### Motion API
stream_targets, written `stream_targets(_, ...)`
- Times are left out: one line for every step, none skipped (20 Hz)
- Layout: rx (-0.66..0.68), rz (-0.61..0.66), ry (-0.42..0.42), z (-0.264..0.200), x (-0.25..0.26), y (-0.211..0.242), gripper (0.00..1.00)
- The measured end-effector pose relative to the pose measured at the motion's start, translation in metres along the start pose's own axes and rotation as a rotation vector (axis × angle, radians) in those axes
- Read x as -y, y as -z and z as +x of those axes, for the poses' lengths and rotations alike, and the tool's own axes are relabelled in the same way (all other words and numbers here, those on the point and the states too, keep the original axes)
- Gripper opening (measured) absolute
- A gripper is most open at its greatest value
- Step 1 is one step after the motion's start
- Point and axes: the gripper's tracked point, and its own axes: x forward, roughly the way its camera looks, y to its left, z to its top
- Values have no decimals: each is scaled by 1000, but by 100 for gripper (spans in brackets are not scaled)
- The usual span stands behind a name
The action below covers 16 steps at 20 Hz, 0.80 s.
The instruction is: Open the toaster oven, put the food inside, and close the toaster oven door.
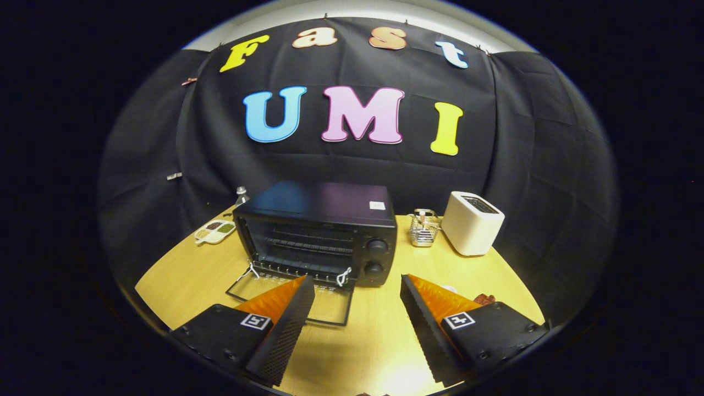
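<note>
A black toaster oven (324, 231) stands on the wooden table (181, 269), just beyond my fingers. Its glass door (275, 300) lies folded down flat toward me, and the racks inside show. My gripper (357, 283) is open, with nothing between the fingers, and hangs above the table in front of the oven. The left fingertip (300, 291) sits over the lowered door. A bit of brown food (485, 299) peeks out on the table behind the right finger, mostly hidden by it.
A white slot toaster (473, 223) stands to the right of the oven, with a small wire basket (424, 228) between them. Left of the oven lie a divided white dish (214, 231) and a small bottle (241, 194).
</note>
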Motion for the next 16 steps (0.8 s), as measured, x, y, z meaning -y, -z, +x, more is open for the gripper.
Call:
stream_targets(-7,8,-11,3,12,-2,98)
stream_targets(-11,9,-27,6,24,-3,98)
stream_targets(-15,9,-47,7,35,-3,98)
stream_targets(-17,8,-62,8,50,-3,98)
stream_targets(-25,5,-70,8,65,-3,98)
stream_targets(-32,-2,-73,9,81,-1,98)
stream_targets(-34,-11,-73,9,98,-1,98)
stream_targets(-39,-19,-75,10,114,2,98)
stream_targets(-49,-24,-78,12,130,7,98)
stream_targets(-70,-24,-85,14,143,15,98)
stream_targets(-91,-18,-91,17,155,23,98)
stream_targets(-109,-12,-93,21,168,31,98)
stream_targets(-129,-5,-97,25,178,37,98)
stream_targets(-148,7,-106,28,185,46,98)
stream_targets(-166,24,-110,33,193,53,99)
stream_targets(-183,39,-113,38,200,59,100)
